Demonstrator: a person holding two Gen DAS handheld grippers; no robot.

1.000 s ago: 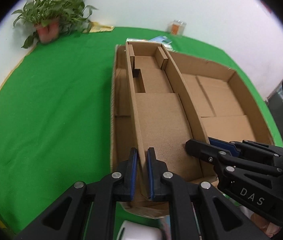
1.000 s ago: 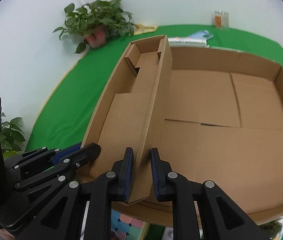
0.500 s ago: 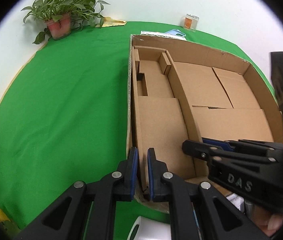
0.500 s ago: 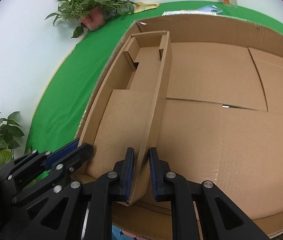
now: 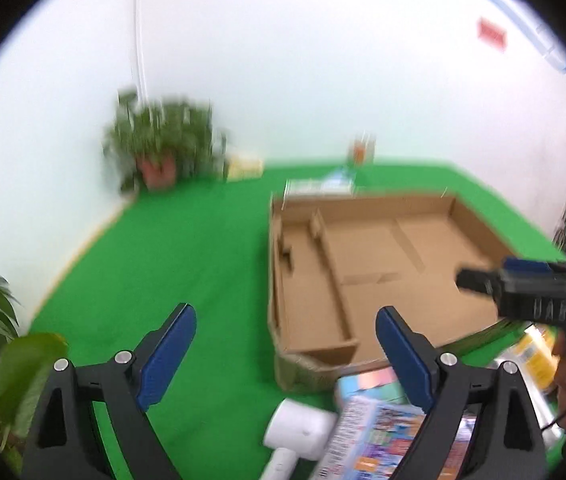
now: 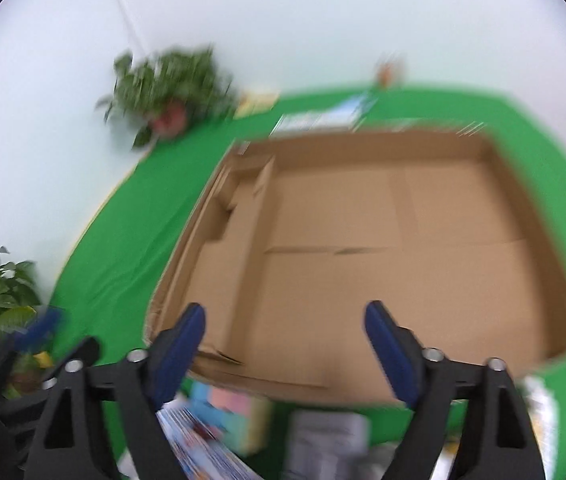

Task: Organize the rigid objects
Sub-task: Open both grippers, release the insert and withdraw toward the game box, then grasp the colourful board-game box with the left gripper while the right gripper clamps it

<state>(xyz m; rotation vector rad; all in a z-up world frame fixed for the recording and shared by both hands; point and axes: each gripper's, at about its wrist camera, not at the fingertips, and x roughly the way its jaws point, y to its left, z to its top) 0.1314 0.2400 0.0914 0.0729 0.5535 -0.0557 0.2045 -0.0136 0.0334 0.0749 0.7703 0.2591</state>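
Place: staged recording room, lab-like
Evidence: green cloth [image 5: 187, 256] over table, bare white wall [image 5: 283, 80], potted plant [image 5: 159, 148] as prop

**Green Table Crowded at Both Ends**

A green-covered table [image 5: 171, 248] is carrying a shallow cardboard tray [image 6: 363, 248] at its centre. A potted plant [image 5: 159, 140], a yellow packet [image 5: 245, 166], flat booklets [image 6: 319, 118] and a small jar [image 5: 359, 150] are lying along the far edge. Blurred boxes, pastel blocks [image 6: 227, 398] and a white object [image 5: 299, 426] are crowding the near edge.
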